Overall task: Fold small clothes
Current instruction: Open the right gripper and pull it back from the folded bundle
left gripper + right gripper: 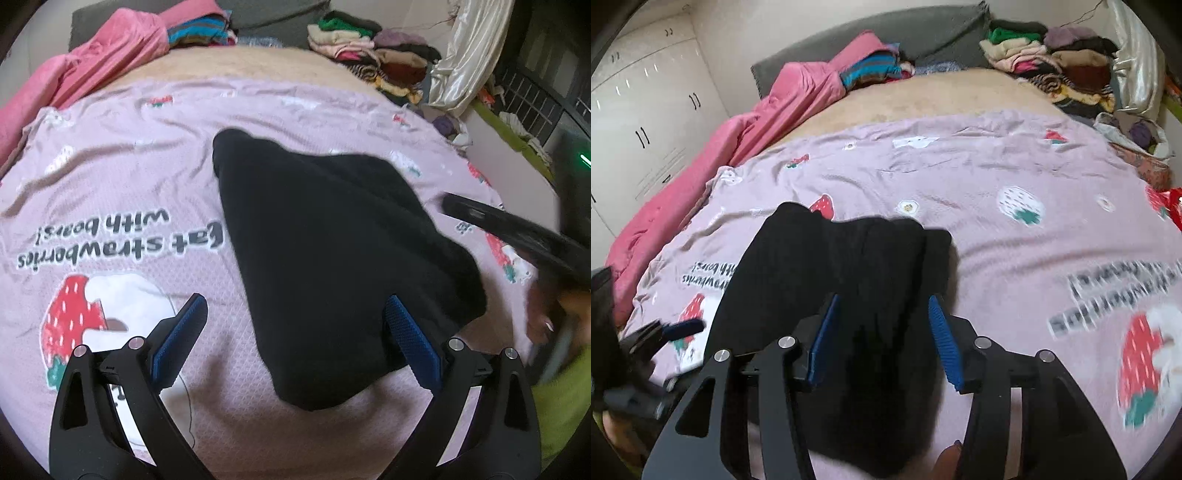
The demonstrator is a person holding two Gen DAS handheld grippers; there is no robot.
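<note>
Jaws of the left gripper stand wide apart with nothing pressed between them; the near corner of the black garment lies under the right-hand pad. The right gripper is about half open, its blue pads straddling the garment's near end without pinching it, so neither tool holds anything. The garment lies in a rough folded slab on the pink strawberry blanket that covers the bed, its narrow end toward the grippers. My reading is that one fold has just been laid down and let go. The next move probably calls for finding a fresh edge of the garment, pinching it cleanly and bringing it over without dragging the slab. Beyond the garment, past the blanket's far edge, sits a heap of clothes. No container is in view.
</note>
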